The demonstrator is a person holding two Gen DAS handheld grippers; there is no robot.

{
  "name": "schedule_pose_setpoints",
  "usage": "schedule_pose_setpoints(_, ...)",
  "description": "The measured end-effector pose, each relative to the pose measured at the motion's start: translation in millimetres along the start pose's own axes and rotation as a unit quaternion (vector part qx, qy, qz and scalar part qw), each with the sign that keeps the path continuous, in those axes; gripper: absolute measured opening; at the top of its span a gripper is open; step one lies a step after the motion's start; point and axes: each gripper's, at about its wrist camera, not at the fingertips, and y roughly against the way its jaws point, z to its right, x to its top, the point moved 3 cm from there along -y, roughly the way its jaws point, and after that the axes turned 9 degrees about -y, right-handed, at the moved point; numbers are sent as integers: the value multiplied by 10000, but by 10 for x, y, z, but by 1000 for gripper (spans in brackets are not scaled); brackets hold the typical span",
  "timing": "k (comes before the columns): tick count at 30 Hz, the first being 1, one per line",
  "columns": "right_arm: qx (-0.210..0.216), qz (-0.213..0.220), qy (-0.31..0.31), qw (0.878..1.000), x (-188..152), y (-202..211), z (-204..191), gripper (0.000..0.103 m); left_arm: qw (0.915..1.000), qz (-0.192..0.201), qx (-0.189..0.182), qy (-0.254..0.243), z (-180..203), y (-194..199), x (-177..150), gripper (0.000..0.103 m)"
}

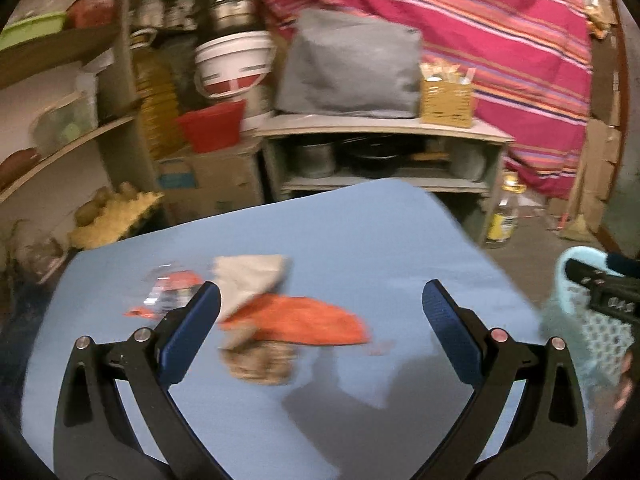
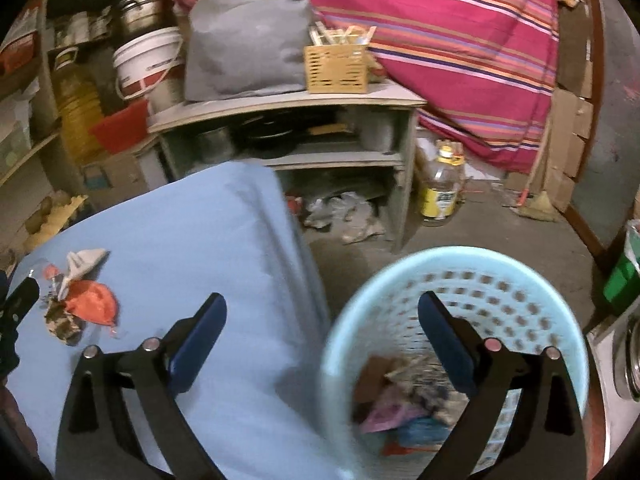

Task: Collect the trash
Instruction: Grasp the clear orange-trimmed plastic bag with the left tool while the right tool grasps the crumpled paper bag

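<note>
While our left gripper (image 1: 320, 320) hangs over the blue table (image 1: 340, 232) with its jaws spread wide and nothing between them, a small heap of trash lies just ahead of its fingers: an orange wrapper (image 1: 296, 322), a pale crumpled paper (image 1: 248, 276), a brownish scrap (image 1: 260, 364) and a clear plastic piece (image 1: 168, 290) to the left. Our right gripper (image 2: 322, 322) also stands wide open and empty, one finger over the table edge and the other over the light blue perforated basket (image 2: 500, 268) beside the table, where pink, blue and brown scraps (image 2: 404, 408) already lie at the bottom.
</note>
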Motion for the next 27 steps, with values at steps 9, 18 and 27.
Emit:
schedule_pose_setpoints(9,298,-184,361,9987,-122,-251,-756,96,9950,-652,644,395,-1170,-483,-277,98)
schedule_pose_setpoints(18,624,-444,801,9938,-299,-478,-1462,96,9897,-1234,289,670,-1646,-1066,-569,94)
schedule_pose_setpoints(27,580,-437,1308,9887,-428,-473,-1746,95,9925,-1135,119,437,-1639,-1186,-596,57)
